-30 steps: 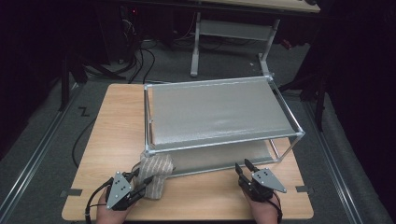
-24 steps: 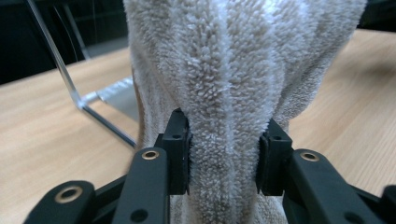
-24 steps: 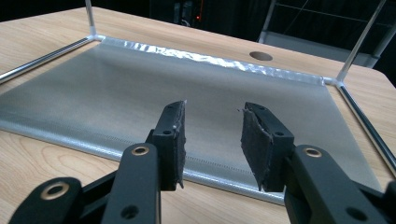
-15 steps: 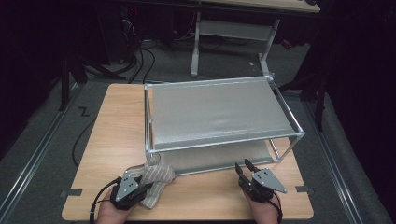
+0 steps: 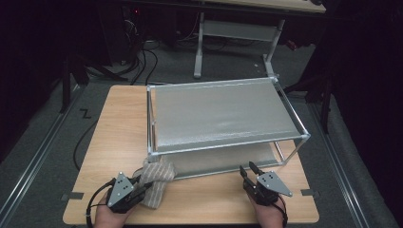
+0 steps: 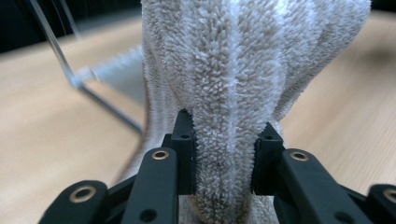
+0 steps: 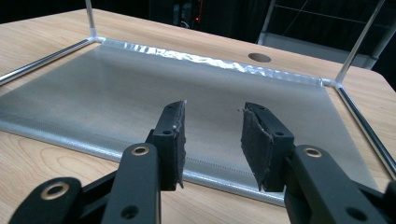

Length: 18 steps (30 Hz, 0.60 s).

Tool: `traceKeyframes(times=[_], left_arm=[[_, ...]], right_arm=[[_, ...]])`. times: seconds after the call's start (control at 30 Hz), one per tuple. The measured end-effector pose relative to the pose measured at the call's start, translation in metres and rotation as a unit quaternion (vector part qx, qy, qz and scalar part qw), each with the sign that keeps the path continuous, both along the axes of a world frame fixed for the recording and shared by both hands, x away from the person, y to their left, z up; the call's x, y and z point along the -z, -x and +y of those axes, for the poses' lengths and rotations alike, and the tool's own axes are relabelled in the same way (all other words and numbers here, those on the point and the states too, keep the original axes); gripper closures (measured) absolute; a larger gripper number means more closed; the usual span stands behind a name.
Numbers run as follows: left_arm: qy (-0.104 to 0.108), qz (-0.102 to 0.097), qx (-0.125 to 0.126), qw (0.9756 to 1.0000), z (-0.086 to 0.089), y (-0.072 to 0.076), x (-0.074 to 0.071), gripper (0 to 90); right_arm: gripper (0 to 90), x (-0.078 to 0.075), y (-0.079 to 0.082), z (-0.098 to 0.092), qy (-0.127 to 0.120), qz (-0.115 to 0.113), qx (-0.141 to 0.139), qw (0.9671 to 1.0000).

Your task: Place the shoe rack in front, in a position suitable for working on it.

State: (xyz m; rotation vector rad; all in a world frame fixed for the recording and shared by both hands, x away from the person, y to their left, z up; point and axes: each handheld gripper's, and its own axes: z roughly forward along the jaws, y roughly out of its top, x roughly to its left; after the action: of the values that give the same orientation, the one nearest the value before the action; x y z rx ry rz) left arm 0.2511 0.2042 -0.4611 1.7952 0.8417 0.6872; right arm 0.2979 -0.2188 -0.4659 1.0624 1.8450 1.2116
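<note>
A beige terry towel [image 5: 156, 178] lies bunched on the wooden table by the front left corner of a two-tier metal rack [image 5: 223, 114]. My left gripper [image 5: 144, 186] is shut on the towel's near end; its jaws have just been closing. In the left gripper view the pads squeeze a thick fold of towel [image 6: 224, 70] at the left gripper [image 6: 224, 140]. My right gripper [image 5: 248, 168] rests at the front right of the table, open and holding nothing. In the right gripper view the right gripper [image 7: 212, 122] faces the rack's lower silver sheet [image 7: 140, 84].
The rack's thin metal posts [image 5: 151, 123] and front rail [image 5: 228, 145] stand just beyond both grippers. Bare wooden table [image 5: 119, 123] lies left of the rack. A round hole [image 7: 259, 57] is in the tabletop behind the rack. Cables [image 5: 142, 57] and a desk frame [image 5: 199, 42] are on the floor beyond.
The left gripper pushed in onto the towel and its jaws closed on the near fold. The towel has stretched out toward the gripper. The right gripper has not moved.
</note>
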Motion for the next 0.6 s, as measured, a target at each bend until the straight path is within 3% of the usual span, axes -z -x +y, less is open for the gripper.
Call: traceKeyframes(times=[0.1, 0.43, 0.53, 0.6], left_arm=[[0.023, -0.03, 0.005, 0.9993, 0.0, 0.005, -0.016, 68.8], [-0.002, -0.013, 0.038, 0.9992, -0.017, 0.019, -0.005, 70.6], [-0.023, -0.013, 0.058, 0.998, -0.024, 0.027, -0.003, 70.6], [-0.02, -0.008, 0.073, 0.9971, -0.028, 0.032, -0.001, 70.6]], right_arm=[[59.5, 0.0, 0.0, 0.001, 0.002, -0.001, 0.003, 1.0], [59.5, -0.001, 0.0, -0.001, 0.001, -0.001, 0.001, 1.0], [59.5, -0.001, 0.0, -0.002, -0.002, -0.001, 0.002, 1.0], [59.5, -0.001, 0.0, -0.002, 0.0, -0.001, 0.002, 1.0]])
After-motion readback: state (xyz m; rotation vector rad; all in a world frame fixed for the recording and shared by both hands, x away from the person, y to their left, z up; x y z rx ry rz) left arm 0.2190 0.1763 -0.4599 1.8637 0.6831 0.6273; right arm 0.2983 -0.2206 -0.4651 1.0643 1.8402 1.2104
